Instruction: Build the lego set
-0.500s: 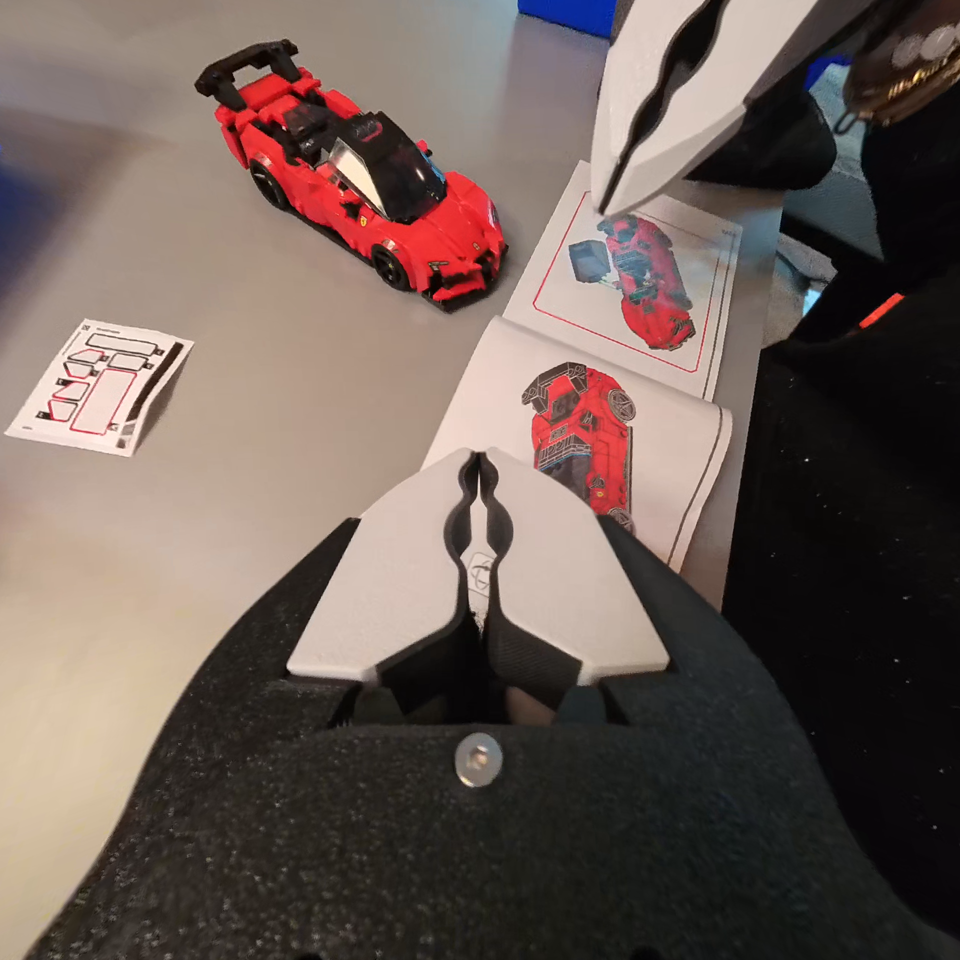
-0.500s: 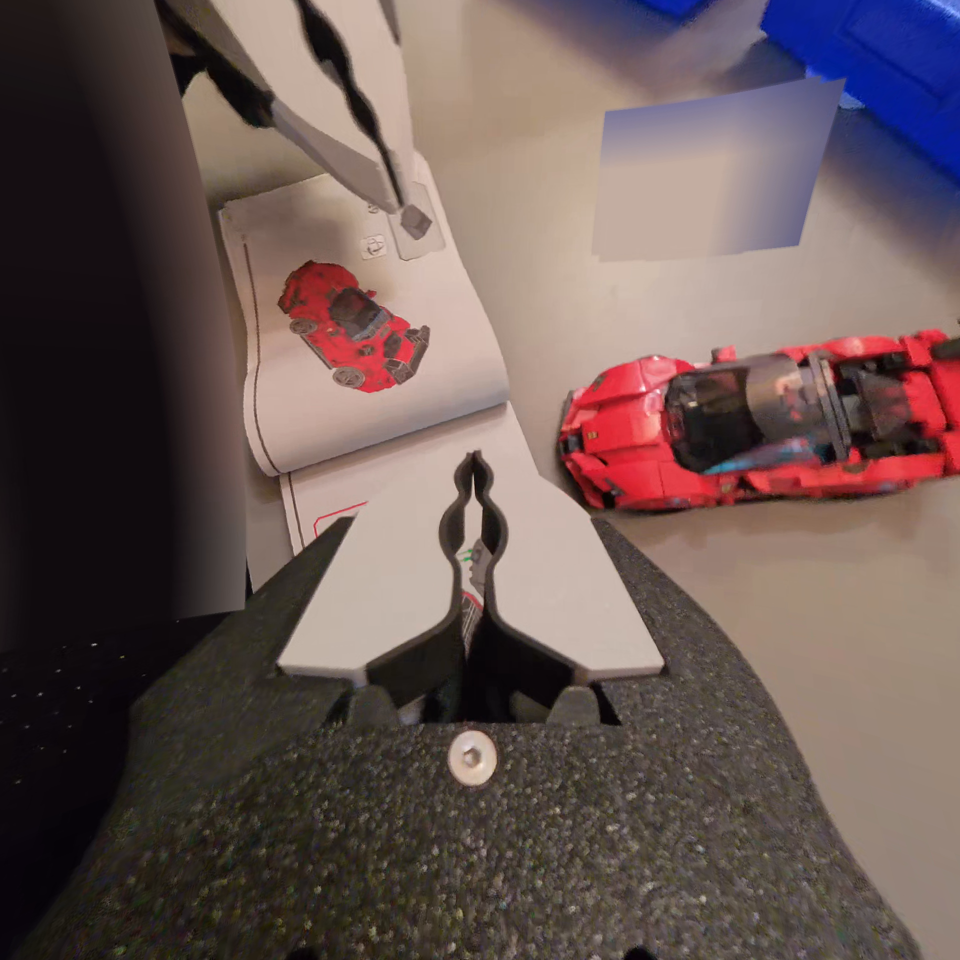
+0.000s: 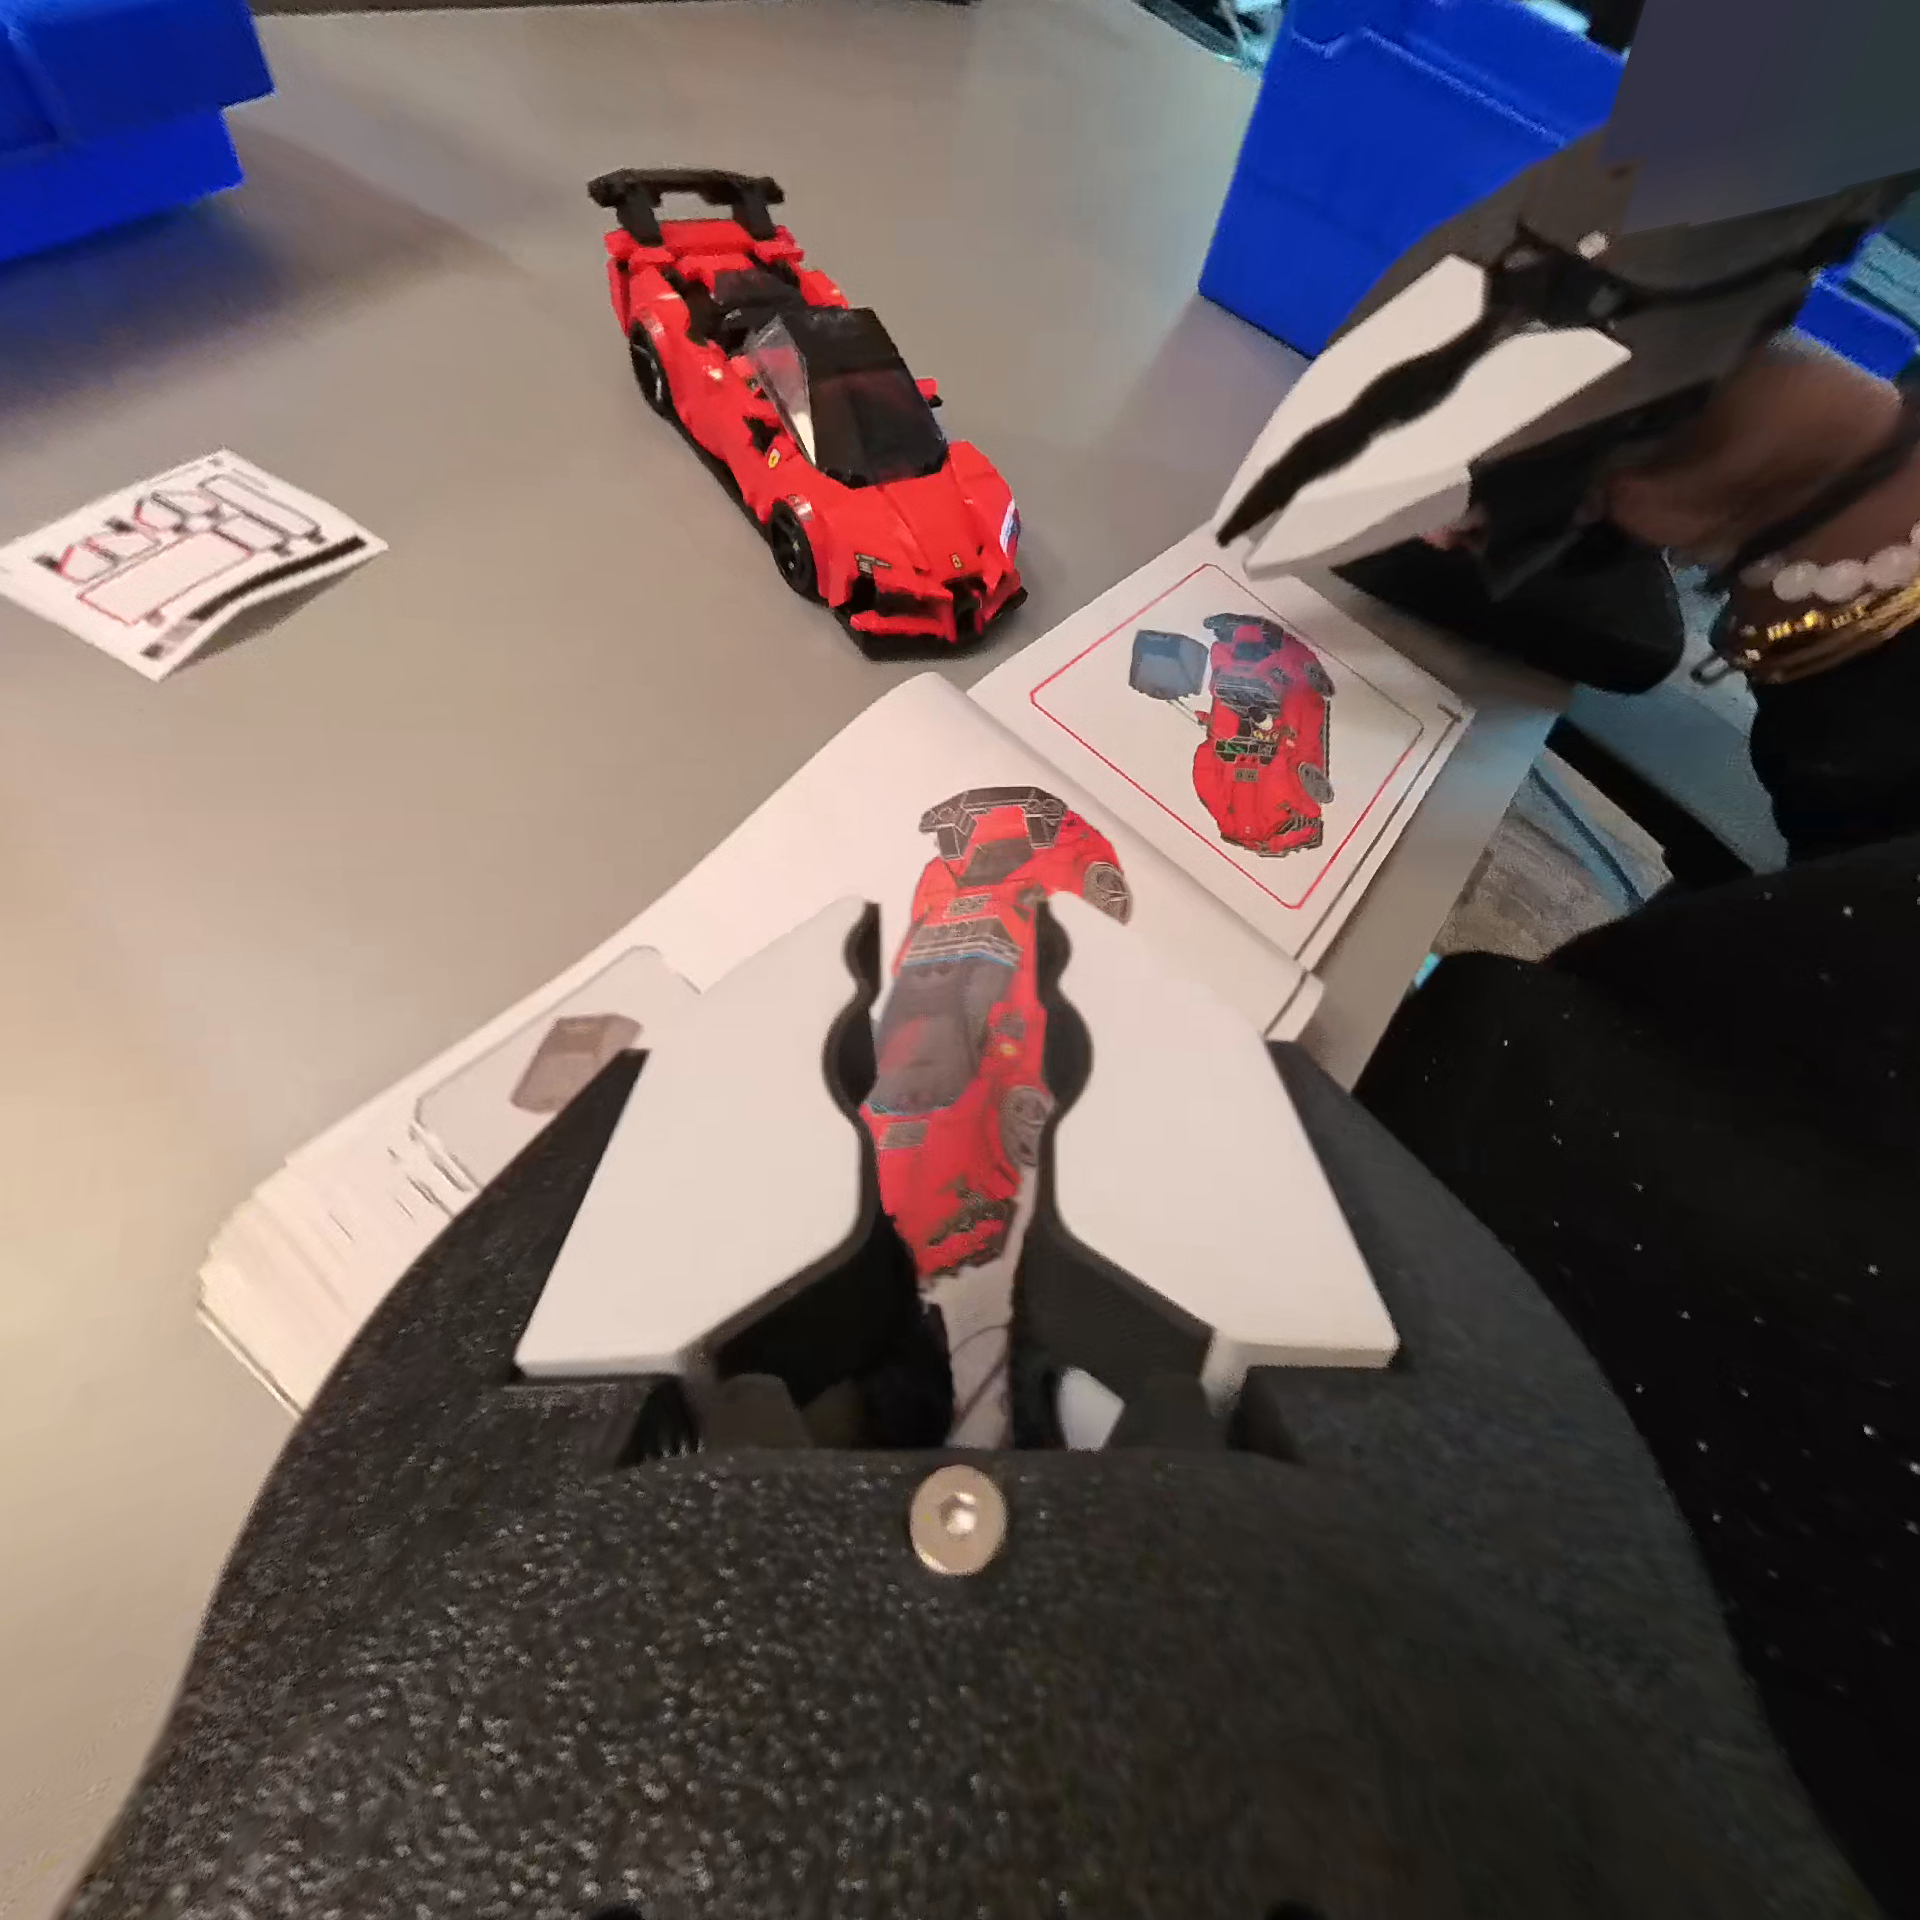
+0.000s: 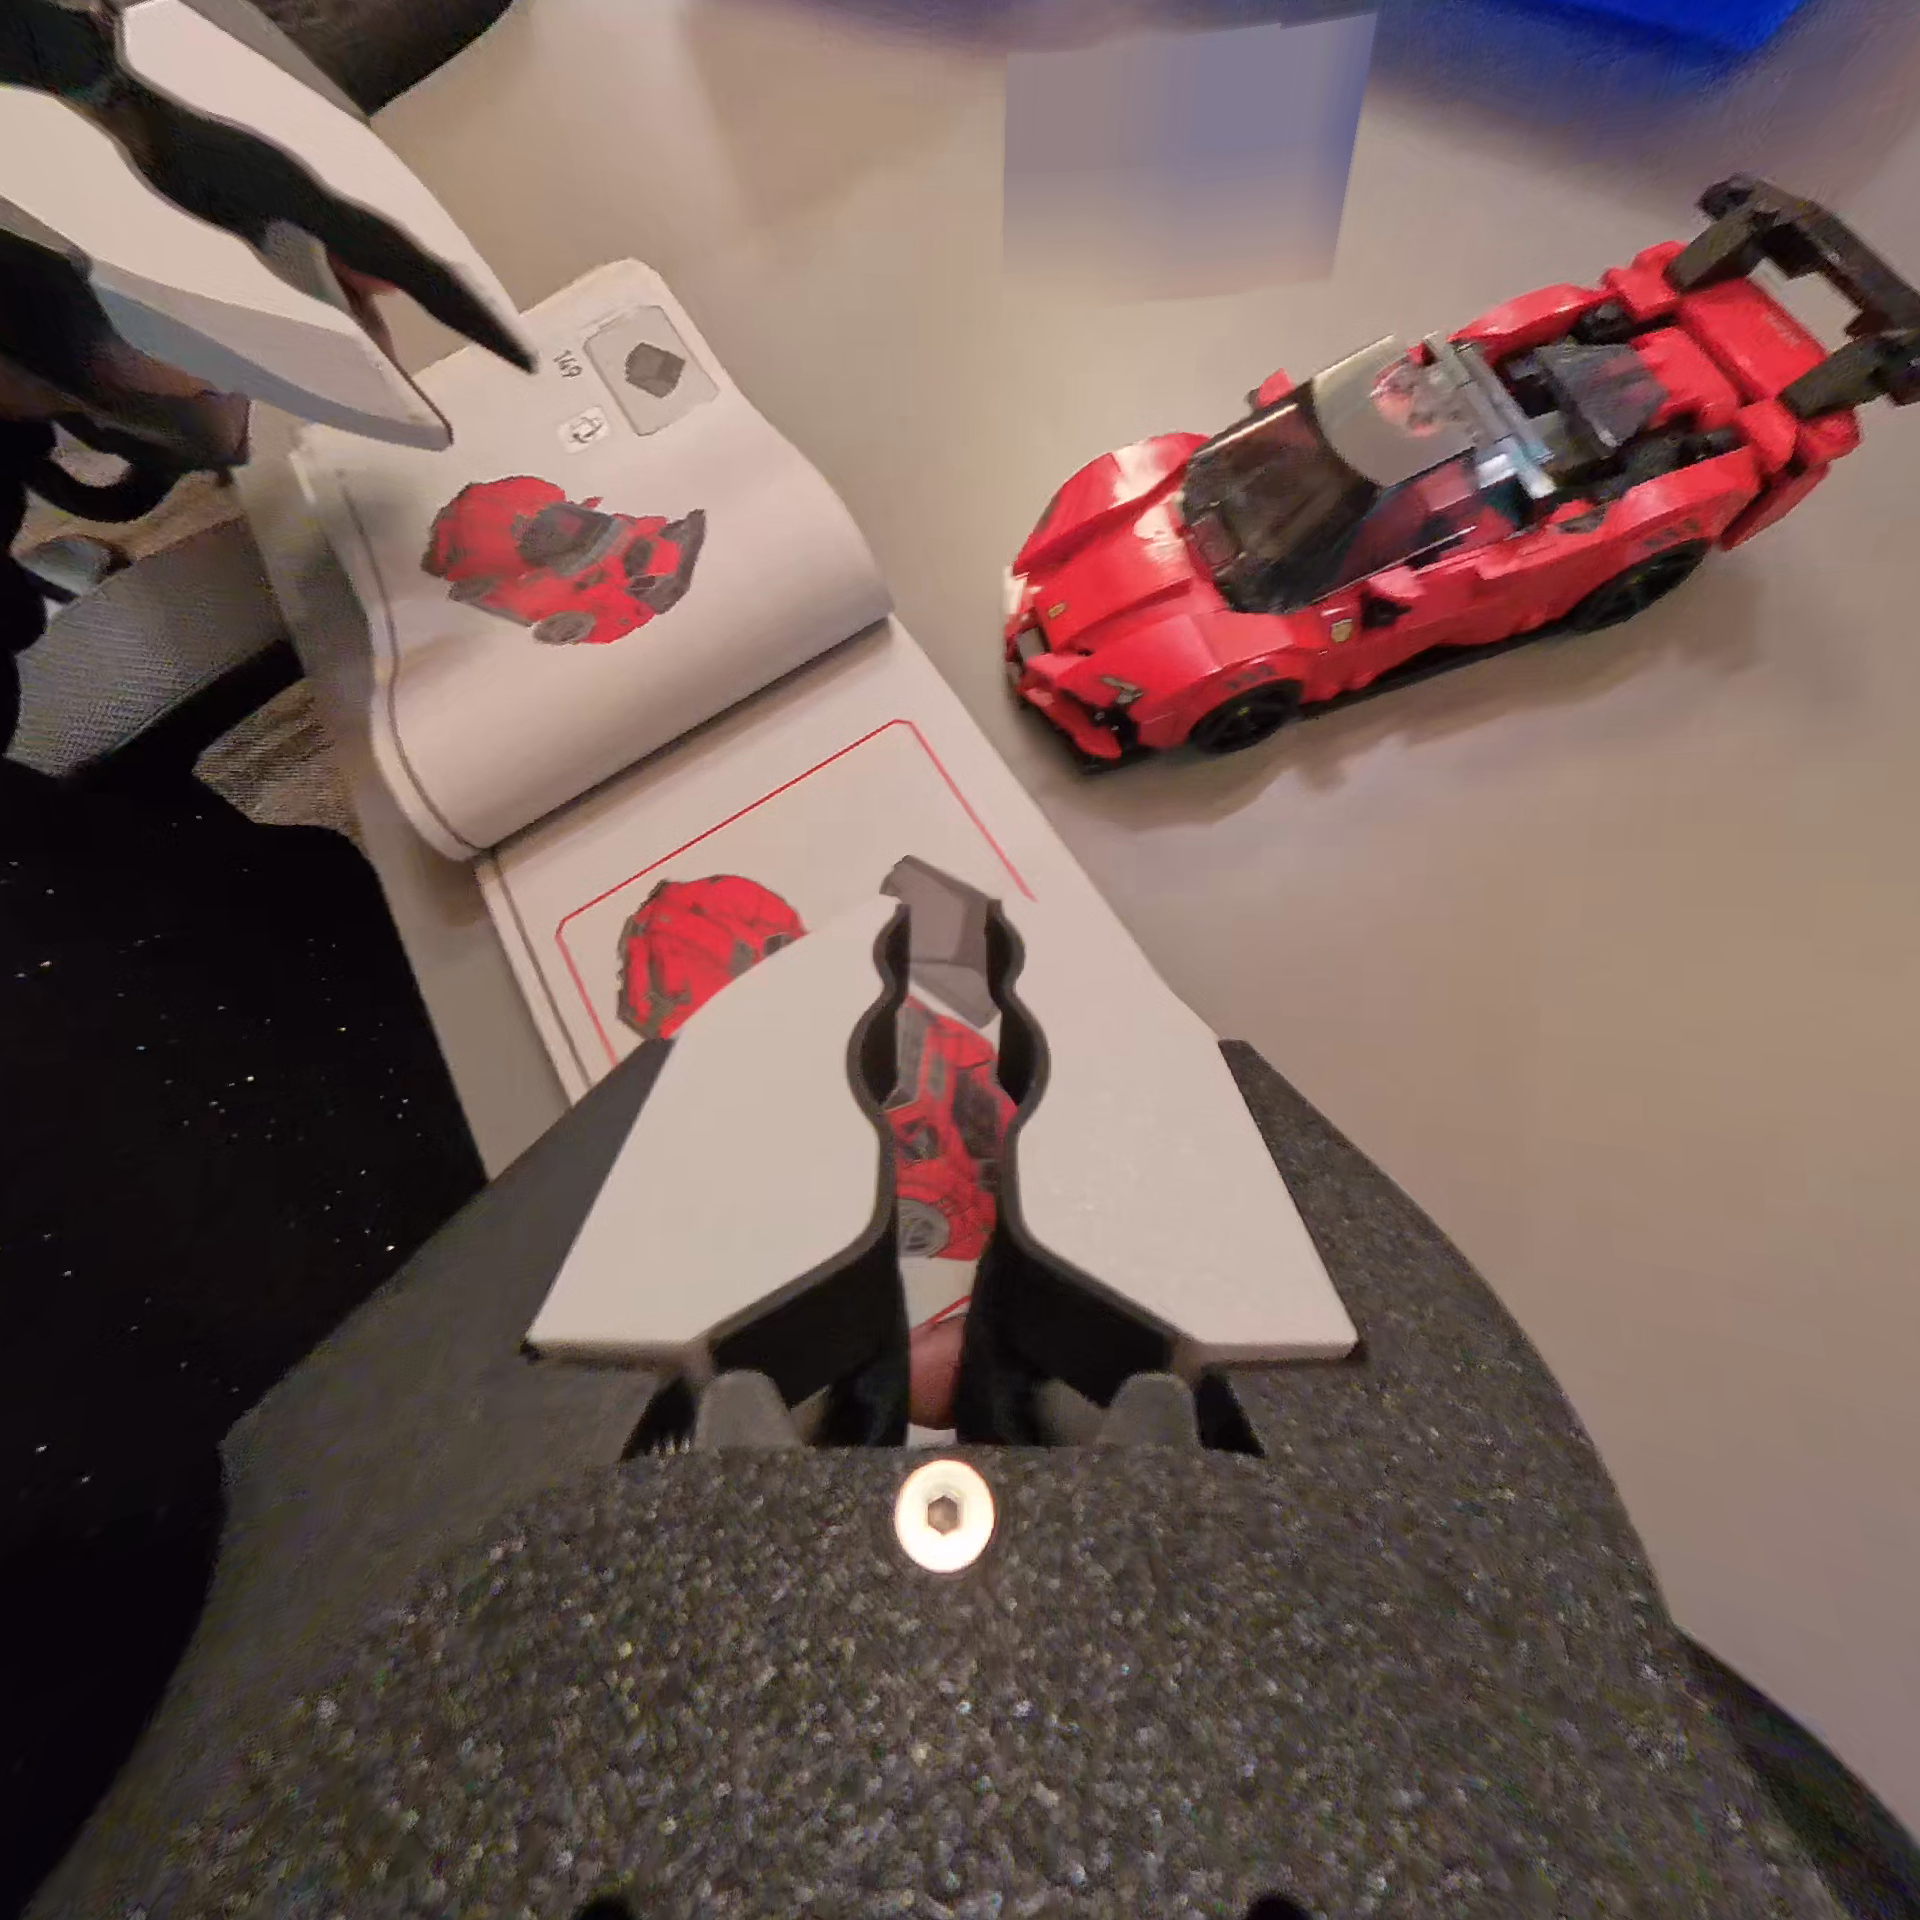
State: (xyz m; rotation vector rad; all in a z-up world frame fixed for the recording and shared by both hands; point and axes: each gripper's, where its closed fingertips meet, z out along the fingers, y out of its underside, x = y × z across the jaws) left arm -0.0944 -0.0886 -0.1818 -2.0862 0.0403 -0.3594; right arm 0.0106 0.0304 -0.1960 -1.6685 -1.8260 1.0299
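Left gripper [image 3: 954,914]: now parted, nothing held.
Right gripper [image 4: 948,914]: also opened, empty.
Car [image 3: 810,416]: seemingly finished.
Booklet [image 3: 790,831]: released.

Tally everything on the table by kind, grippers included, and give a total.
Red toy car: 1
Open instruction booklet: 1
Sticker sheet: 1
Blue bins: 2 in the left wrist view, at the table's far corners
Grippers: 2, left gripper and right gripper, both open and empty
Total: 7
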